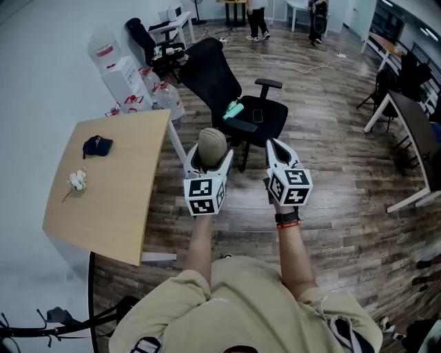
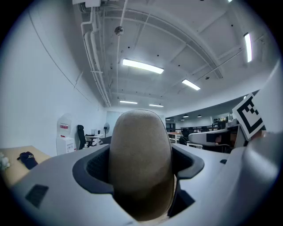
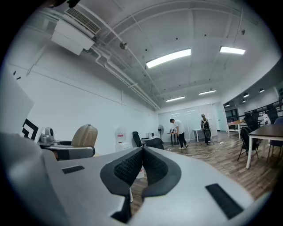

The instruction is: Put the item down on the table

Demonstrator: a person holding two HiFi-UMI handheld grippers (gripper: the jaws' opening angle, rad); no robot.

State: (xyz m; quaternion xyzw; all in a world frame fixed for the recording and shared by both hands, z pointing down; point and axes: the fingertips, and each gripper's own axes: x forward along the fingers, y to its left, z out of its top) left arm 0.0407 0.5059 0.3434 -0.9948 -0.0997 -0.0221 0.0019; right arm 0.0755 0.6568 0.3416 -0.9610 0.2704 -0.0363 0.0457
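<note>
A tan, rounded, fabric-covered item (image 1: pixel 211 143) stands upright between the jaws of my left gripper (image 1: pixel 209 157), which is shut on it at a wide spread. In the left gripper view the item (image 2: pixel 140 154) fills the gap and both dark pads (image 2: pixel 95 165) press its sides. It is held in the air over the wooden floor, to the right of the light wooden table (image 1: pixel 117 200). My right gripper (image 1: pixel 273 145) hovers beside it, level with it, with its jaws closed together and nothing in them (image 3: pixel 142 155). From the right gripper view the item (image 3: pixel 84 136) shows at the left.
On the table lie a dark blue cap (image 1: pixel 97 145) and a small white flower sprig (image 1: pixel 78 180). A black office chair (image 1: pixel 227 96) stands just ahead. A water dispenser (image 1: pixel 124 76) and bottles (image 1: pixel 165 96) sit by the wall. Desks (image 1: pixel 413 124) are at the right, people (image 1: pixel 256 17) far off.
</note>
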